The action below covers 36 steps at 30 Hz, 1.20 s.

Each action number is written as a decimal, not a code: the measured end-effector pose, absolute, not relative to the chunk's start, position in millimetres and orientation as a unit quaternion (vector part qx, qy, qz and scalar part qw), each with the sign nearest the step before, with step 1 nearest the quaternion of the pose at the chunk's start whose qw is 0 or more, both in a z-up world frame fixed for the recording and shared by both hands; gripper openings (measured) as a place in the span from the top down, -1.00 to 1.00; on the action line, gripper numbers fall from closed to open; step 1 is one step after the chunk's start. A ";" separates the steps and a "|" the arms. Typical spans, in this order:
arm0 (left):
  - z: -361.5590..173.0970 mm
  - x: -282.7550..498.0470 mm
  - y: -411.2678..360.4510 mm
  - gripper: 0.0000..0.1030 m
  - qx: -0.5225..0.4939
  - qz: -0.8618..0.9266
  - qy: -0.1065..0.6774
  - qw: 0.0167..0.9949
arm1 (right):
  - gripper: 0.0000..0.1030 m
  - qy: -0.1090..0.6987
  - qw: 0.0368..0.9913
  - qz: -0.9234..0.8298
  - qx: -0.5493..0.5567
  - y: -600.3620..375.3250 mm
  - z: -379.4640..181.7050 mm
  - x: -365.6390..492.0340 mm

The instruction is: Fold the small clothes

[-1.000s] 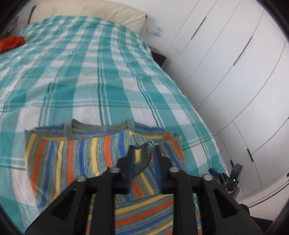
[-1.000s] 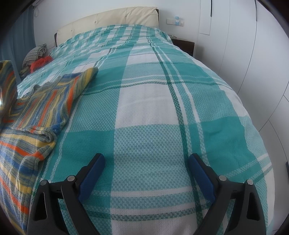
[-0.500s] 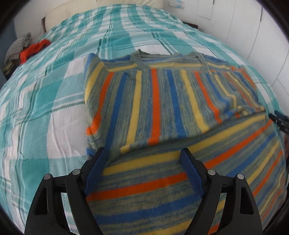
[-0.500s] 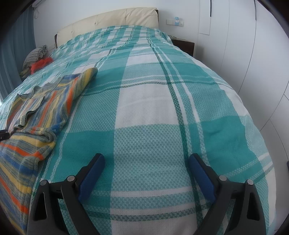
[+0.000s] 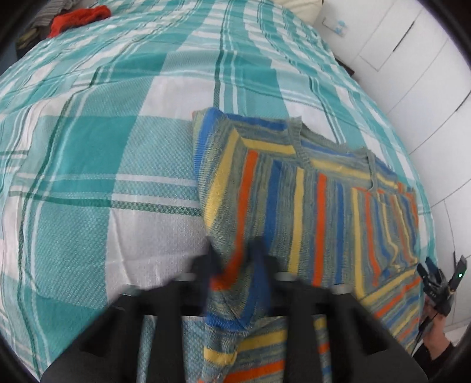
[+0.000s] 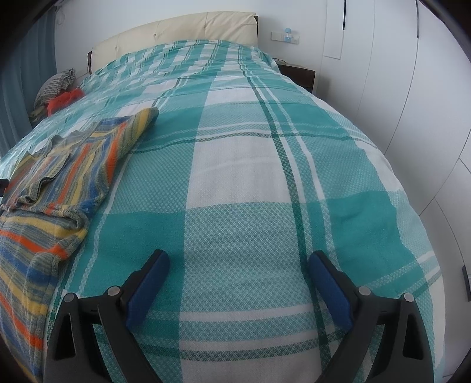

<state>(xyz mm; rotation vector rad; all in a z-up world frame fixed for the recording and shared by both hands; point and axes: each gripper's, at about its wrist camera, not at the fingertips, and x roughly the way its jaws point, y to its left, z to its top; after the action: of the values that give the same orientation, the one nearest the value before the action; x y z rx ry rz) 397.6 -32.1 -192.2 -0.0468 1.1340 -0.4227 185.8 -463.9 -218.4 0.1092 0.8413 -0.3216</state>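
A striped knit sweater in blue, orange, yellow and grey lies on the teal plaid bedspread, partly folded. My left gripper is shut on a bunched left edge of the sweater and looks motion-blurred. In the right wrist view the sweater lies at the left, with its folded sleeve on top. My right gripper is open and empty above the bedspread, to the right of the sweater.
A red cloth and a grey patterned cloth lie near the bed's far left edge. A cream headboard, a dark nightstand and white wardrobe doors stand beyond. The right gripper also shows in the left wrist view.
My left gripper was shut on the sweater, opened half a second ago, and has now shifted left and shut on the sweater's left edge. The right gripper has not moved.
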 end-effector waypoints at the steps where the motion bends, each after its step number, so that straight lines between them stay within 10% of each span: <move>1: -190.0 396.5 -32.7 0.92 -0.014 -0.186 0.523 0.831 | -0.85 0.407 0.899 -0.156 0.052 -463.9 -218.4 185.8; 11: -198.3 393.3 -11.1 0.80 -0.029 -0.148 0.512 0.845 | -0.87 0.405 0.899 -0.153 0.058 -465.5 -218.9 186.3; 14: -190.4 385.3 -1.2 0.29 -0.041 -0.142 0.502 0.852 | -0.87 0.406 0.899 -0.154 0.058 -465.7 -219.0 186.4; 16: -178.4 374.6 7.2 -0.55 -0.026 -0.126 0.477 0.870 | -0.87 0.405 0.899 -0.154 0.058 -465.7 -219.0 186.4; 19: -166.0 364.0 23.8 -0.87 -0.002 -0.106 0.440 0.892 | -0.87 0.405 0.899 -0.154 0.058 -465.8 -219.1 186.4; 36: -221.4 376.8 72.1 -0.99 0.010 -0.035 0.444 0.895 | -0.88 0.403 0.900 -0.152 0.061 -466.0 -217.9 185.2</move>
<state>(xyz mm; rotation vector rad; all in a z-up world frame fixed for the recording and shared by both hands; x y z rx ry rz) 376.8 72.1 -221.4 0.0206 0.9208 -0.0722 185.2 -466.0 -217.9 0.1270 0.8347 -0.3151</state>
